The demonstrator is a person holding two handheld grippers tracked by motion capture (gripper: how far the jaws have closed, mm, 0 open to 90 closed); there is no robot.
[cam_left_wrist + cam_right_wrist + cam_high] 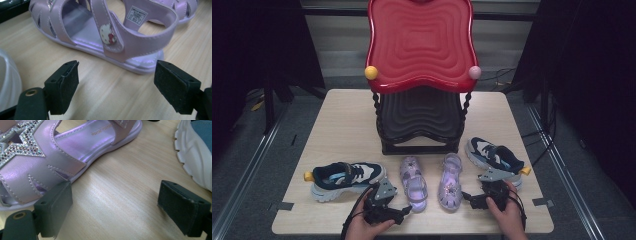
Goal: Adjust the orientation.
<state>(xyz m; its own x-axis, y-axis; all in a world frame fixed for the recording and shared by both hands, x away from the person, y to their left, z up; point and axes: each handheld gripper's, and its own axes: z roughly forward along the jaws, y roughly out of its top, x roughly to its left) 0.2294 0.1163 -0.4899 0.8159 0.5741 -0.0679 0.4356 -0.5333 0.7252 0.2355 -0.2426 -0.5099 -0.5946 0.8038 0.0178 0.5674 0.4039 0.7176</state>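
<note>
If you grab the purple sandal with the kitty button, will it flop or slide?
The left sandal probably keeps its shape: its sole looks thick. The thin straps may bend. Its glossy surface could slip on the smooth table.

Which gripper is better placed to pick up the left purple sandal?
Left. The left gripper sits just beside the left sandal, and its open jaws already face that sandal's heel end. The right gripper faces the other sandal.

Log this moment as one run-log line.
left gripper: open, facing left sandal | right gripper: open, beside right sandal | nothing held
</note>
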